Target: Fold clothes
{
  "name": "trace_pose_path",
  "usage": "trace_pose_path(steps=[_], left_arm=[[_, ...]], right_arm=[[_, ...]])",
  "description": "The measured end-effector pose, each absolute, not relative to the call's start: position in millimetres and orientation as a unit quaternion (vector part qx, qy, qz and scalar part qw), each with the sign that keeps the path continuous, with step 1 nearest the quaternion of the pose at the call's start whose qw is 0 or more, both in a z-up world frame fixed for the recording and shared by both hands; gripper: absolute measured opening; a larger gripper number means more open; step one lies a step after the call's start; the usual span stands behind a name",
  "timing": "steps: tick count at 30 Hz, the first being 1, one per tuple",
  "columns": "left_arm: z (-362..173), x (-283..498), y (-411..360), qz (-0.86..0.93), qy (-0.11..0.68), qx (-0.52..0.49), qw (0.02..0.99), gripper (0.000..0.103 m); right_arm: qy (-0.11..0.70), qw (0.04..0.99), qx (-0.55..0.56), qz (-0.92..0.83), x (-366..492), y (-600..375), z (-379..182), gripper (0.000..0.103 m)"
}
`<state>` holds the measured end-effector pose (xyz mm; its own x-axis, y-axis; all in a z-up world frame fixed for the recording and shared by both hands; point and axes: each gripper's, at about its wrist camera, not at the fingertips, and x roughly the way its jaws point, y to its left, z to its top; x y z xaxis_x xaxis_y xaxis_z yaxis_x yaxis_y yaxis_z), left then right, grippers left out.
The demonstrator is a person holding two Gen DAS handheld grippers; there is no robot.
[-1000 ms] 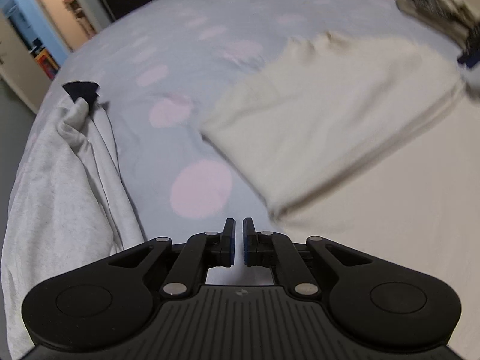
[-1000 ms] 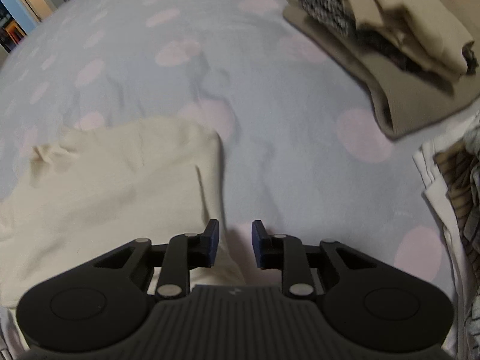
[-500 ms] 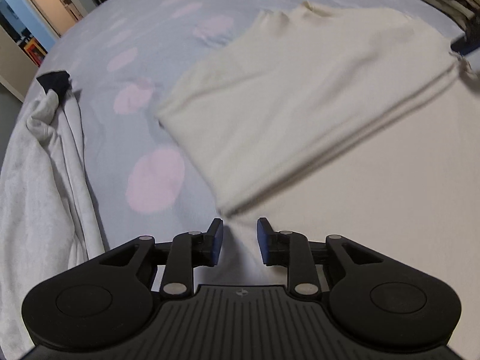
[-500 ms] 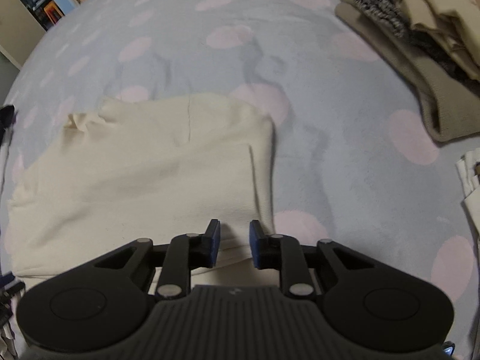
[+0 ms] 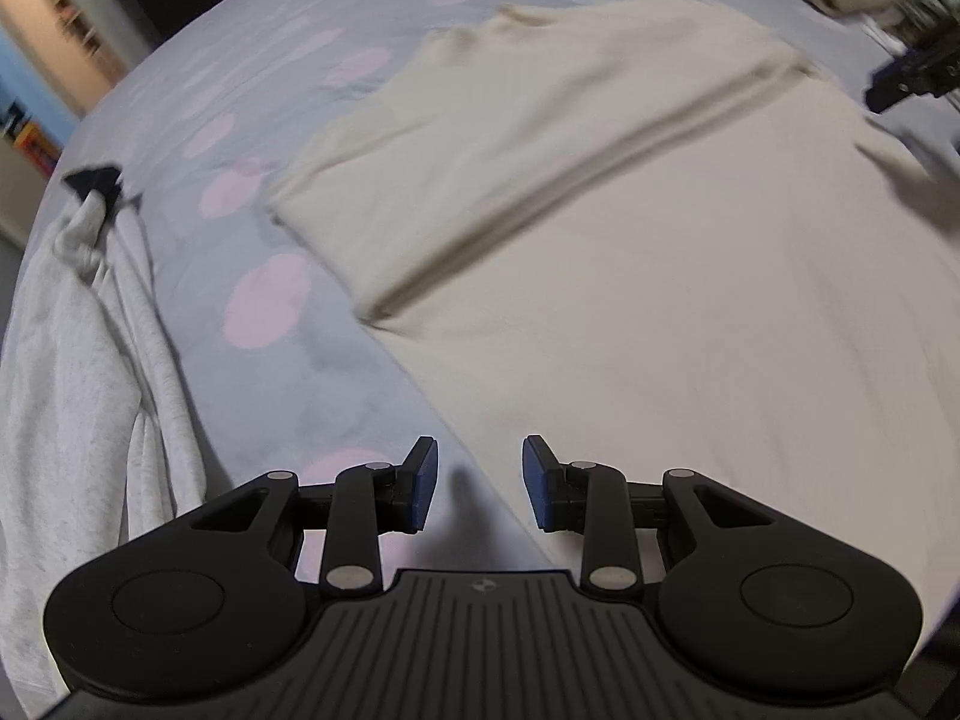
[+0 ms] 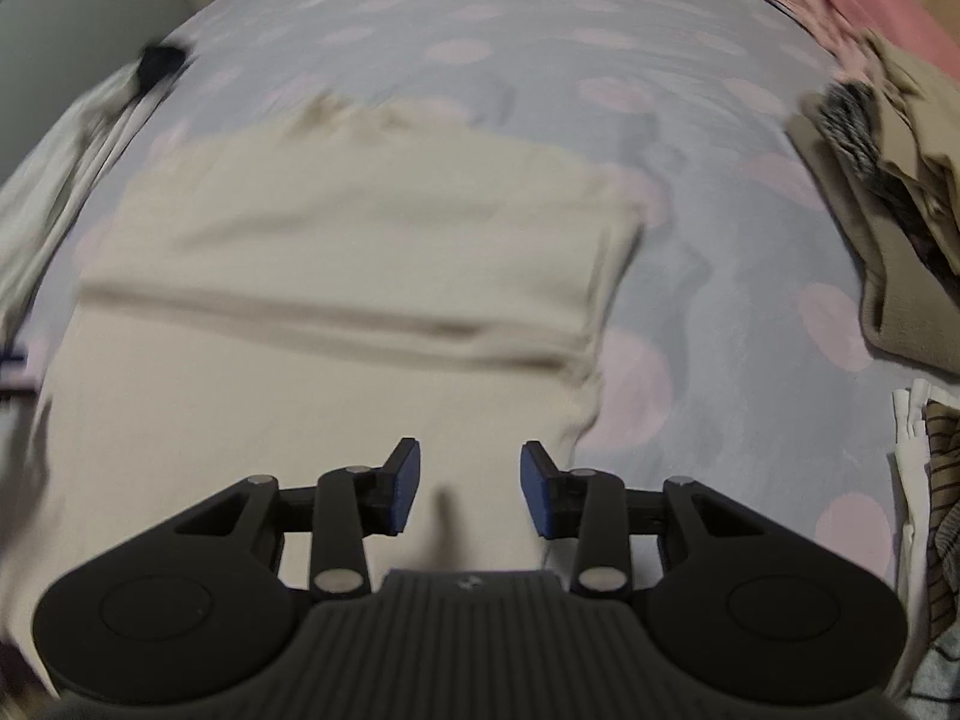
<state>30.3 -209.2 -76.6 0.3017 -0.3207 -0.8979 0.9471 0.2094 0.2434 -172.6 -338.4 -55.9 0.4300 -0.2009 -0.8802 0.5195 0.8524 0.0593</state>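
Observation:
A cream garment (image 5: 630,228) lies flat on the bed, its far part folded over onto the near part. It also shows in the right wrist view (image 6: 336,276). My left gripper (image 5: 479,483) is open and empty, hovering over the garment's near left edge. My right gripper (image 6: 470,489) is open and empty, over the garment's near right part. The right gripper's tip (image 5: 900,75) shows at the far right of the left wrist view.
The bed sheet (image 6: 708,276) is pale blue with pink dots. A grey garment (image 5: 78,360) lies bunched at the left. A stack of folded clothes (image 6: 888,192) sits at the right, with pink cloth (image 6: 864,6) behind it and striped cloth (image 6: 936,480) nearer.
Both grippers have opened wider and pulled back toward the near side. The folded-over cream garment now lies released on the bed.

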Motion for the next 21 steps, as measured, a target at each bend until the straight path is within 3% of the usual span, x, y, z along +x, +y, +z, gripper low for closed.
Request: trace_pose_path(steps=[11, 15, 18, 21], left_arm=[[-107, -59, -166, -0.506, 0.317, 0.520, 0.611, 0.029], [-108, -65, -158, -0.500, 0.326, 0.519, 0.612, 0.029], [-107, -72, -154, -0.501, 0.326, 0.521, 0.609, 0.029], [-101, -95, -150, -0.519, 0.280, 0.536, 0.604, 0.029]], right_arm=[[0.537, 0.837, 0.021, -0.103, -223, -222, -83, 0.041], [0.552, 0.830, -0.010, -0.083, -244, -193, -94, 0.049], [0.558, 0.826, -0.028, -0.079, -254, -177, -100, 0.049], [0.551, 0.828, -0.064, -0.078, -261, -155, -98, 0.049]])
